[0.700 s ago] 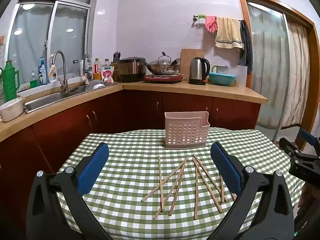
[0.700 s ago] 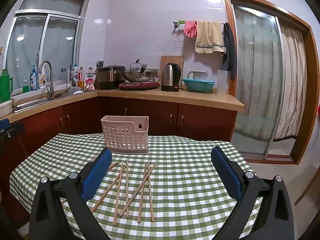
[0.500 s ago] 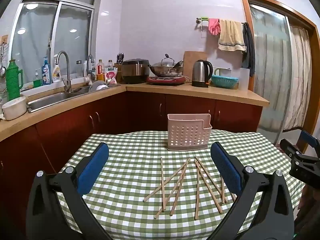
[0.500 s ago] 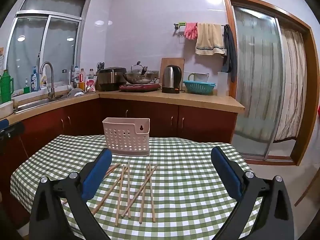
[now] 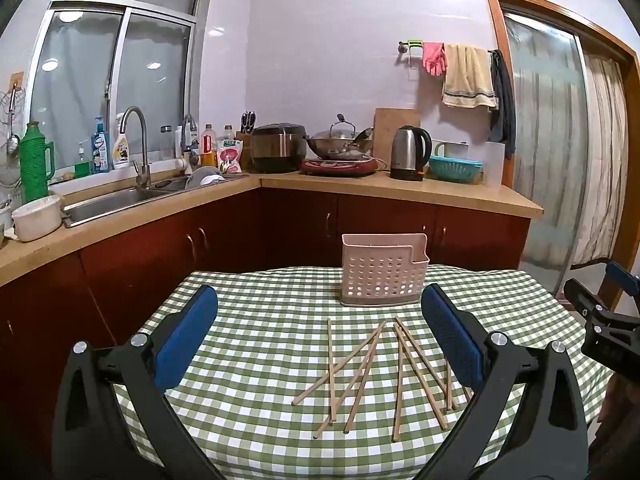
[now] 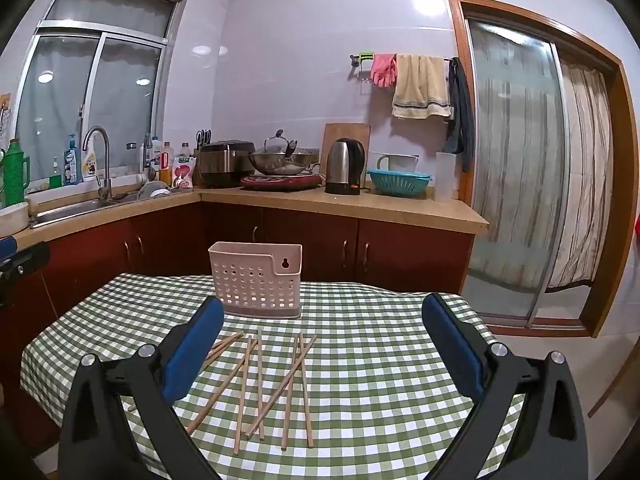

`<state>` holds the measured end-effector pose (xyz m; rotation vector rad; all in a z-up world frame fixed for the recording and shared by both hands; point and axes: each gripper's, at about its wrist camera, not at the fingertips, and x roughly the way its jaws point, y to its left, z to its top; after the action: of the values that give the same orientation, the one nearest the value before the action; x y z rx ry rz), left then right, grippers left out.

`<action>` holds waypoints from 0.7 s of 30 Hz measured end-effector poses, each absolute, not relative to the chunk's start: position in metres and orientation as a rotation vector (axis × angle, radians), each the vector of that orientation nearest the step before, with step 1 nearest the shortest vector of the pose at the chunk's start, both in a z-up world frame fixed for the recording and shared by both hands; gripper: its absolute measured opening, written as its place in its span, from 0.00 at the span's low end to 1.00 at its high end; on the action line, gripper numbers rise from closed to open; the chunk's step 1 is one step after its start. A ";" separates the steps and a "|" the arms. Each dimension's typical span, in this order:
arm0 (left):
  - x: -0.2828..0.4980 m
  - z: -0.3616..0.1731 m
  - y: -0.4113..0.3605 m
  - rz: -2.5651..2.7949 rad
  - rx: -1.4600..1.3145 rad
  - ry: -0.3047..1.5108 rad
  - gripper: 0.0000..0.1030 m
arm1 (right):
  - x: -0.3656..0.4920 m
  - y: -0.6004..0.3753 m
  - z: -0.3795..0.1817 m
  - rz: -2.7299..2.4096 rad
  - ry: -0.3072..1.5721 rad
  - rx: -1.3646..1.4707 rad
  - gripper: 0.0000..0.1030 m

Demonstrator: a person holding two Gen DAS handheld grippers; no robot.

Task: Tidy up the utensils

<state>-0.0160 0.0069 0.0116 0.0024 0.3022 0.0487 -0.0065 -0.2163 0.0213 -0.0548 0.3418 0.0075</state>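
Several wooden chopsticks (image 5: 368, 372) lie scattered on the green checked tablecloth (image 5: 256, 344); they also show in the right wrist view (image 6: 260, 380). A pale pink perforated utensil holder (image 5: 382, 276) stands upright behind them, also in the right wrist view (image 6: 256, 280). My left gripper (image 5: 320, 332) is open and empty, held above the near side of the table. My right gripper (image 6: 322, 340) is open and empty too, above the chopsticks' right side. The right gripper shows at the left wrist view's right edge (image 5: 600, 316).
The table (image 6: 380, 360) stands in a kitchen. Behind it run dark red cabinets (image 5: 280, 224) under a counter with a sink (image 5: 116, 200), rice cooker (image 5: 278, 152), wok (image 5: 340, 148) and kettle (image 5: 410, 152). A sliding glass door (image 6: 516, 184) is at the right.
Both grippers have risen and tilted slightly; the holder and chopsticks sit a little lower in both views. Both stay open and empty. Nothing on the table has moved.
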 end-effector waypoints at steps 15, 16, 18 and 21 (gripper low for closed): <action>-0.017 0.007 0.007 0.056 0.005 0.302 0.96 | -0.008 -0.218 0.023 0.007 0.336 -0.052 0.94; -0.017 0.006 0.008 0.057 0.004 0.304 0.96 | -0.008 -0.218 0.022 0.006 0.336 -0.052 0.94; -0.017 0.005 0.008 0.058 0.002 0.305 0.96 | -0.008 -0.219 0.022 0.008 0.336 -0.052 0.94; -0.017 0.005 0.008 0.059 0.003 0.304 0.96 | -0.009 -0.218 0.021 0.006 0.334 -0.053 0.94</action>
<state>-0.0175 0.0084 0.0051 0.0030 0.3043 0.0594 -0.0085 -0.2181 0.0215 -0.0532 0.3341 0.0063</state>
